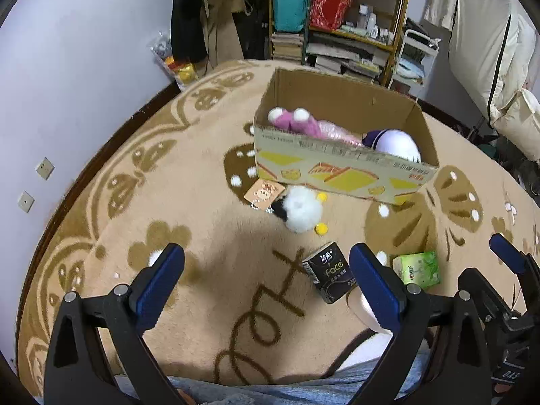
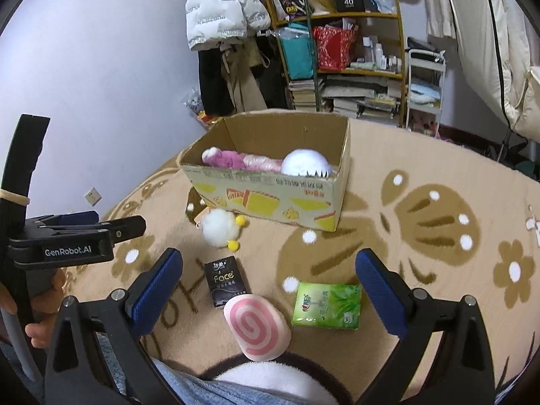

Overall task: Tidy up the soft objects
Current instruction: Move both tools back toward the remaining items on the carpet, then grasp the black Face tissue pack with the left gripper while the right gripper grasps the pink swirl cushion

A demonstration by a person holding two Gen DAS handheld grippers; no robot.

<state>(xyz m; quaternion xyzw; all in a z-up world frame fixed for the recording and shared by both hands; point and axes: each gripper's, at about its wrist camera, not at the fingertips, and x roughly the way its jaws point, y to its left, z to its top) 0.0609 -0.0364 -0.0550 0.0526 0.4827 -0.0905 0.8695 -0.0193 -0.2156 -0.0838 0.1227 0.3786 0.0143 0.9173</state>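
Cardboard box [image 2: 280,199] sits open-topped on the tan patterned carpet [image 2: 438,270], printed long side toward the cameras. Inside: a pink plush toy [image 2: 224,159] lying at the left end, a crinkled clear-pink plastic bag [image 2: 261,162] in the middle, a round white plush [image 2: 305,163] at the right end, a purple part showing on it in the left wrist view.

Just outside the box's front wall: a white fluffy plush with yellow pom-poms [image 2: 221,227] on the carpet, near the box's left corner, not touching it as far as can be told. A small pink card with a cartoon face [image 1: 263,193] lies beside it, partly under the box edge.

Nearer the cameras: black tissue pack marked "Face" [image 2: 226,280], green tissue pack [image 2: 326,305], and a pink-and-white swirl cushion [image 2: 256,327] lying between them, its upper edge at the black pack.

Right hand-held gripper [image 2: 266,285]: blue-padded jaws spread wide, nothing between them, held above the swirl cushion and both tissue packs.

Left hand-held gripper [image 1: 266,276]: jaws likewise wide apart, empty, above bare carpet left of the black pack.

Background: metal shelving unit [image 2: 344,67] stacked with books, bottles and bags; coats hanging beside it; pale wall to the left.
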